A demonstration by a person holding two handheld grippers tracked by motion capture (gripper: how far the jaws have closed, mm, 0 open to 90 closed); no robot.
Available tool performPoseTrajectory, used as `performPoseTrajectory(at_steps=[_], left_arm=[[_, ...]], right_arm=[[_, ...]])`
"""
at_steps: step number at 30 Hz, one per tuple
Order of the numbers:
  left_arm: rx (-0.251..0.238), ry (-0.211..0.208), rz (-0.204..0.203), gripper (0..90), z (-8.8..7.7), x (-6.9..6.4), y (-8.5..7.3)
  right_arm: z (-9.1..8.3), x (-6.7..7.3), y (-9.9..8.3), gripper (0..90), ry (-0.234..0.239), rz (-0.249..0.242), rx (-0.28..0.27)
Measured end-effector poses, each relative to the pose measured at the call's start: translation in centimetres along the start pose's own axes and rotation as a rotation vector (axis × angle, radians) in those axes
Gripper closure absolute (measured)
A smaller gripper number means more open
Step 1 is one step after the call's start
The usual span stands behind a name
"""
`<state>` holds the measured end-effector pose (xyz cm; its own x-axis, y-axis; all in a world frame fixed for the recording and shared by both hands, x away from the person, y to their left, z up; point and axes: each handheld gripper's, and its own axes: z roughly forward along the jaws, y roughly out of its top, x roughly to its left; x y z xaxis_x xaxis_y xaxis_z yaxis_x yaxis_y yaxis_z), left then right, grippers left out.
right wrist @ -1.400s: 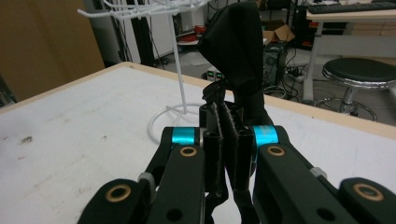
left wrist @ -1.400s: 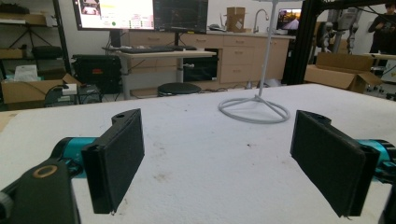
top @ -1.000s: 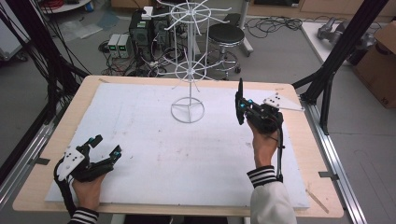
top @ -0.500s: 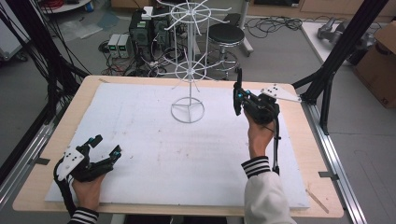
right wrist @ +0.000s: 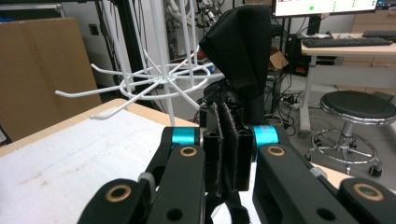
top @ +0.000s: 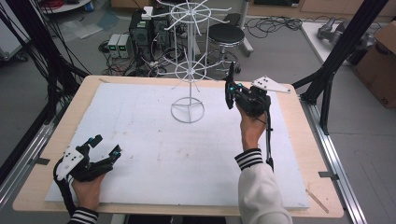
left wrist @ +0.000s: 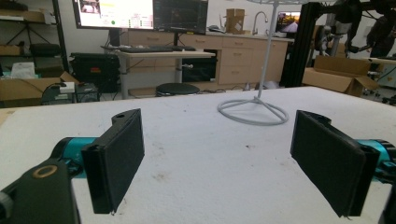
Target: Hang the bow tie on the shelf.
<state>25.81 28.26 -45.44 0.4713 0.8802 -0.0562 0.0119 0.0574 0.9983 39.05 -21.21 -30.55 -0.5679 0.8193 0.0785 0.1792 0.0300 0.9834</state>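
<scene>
Jaws of the right gripper (top: 229,86) pinch a black strap (right wrist: 240,51), held upright at three o'clock of the white wire rack (top: 188,70), forearm stretched forward. The left gripper (top: 103,147) rests wide open and empty on the counter (top: 154,149) at seven o'clock.

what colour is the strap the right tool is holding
Black. The strap shows best in the right gripper view, pinched in the right tool, beside the white wire rack.
</scene>
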Motion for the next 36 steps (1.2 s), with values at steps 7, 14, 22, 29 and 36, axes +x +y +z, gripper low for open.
performPoseTrajectory(at_steps=[7, 14, 22, 29, 36], left_arm=[[-0.002, 0.000, -0.003, 17.8, 0.0, 0.0, 0.0], [-0.005, 0.001, -0.004, 17.7, 0.0, 0.0, 0.0], [-0.004, -0.001, -0.005, 17.8, 0.0, 0.0, 0.0], [-0.003, -0.002, -0.007, 17.7, 0.0, 0.1, 0.0], [-0.004, -0.001, -0.012, 17.7, 0.0, 0.1, 0.0]], right_arm=[[0.7, 0.2, 0.4, 86.5, -0.007, -0.016, 0.001], [1.7, 0.8, 1.0, 86.5, -0.020, -0.046, 0.003], [2.7, 1.2, 1.0, 86.5, -0.018, -0.039, -0.003], [3.2, 1.5, 0.9, 86.5, -0.013, -0.034, -0.009], [3.4, 1.7, 1.2, 86.5, -0.013, -0.035, -0.005]])
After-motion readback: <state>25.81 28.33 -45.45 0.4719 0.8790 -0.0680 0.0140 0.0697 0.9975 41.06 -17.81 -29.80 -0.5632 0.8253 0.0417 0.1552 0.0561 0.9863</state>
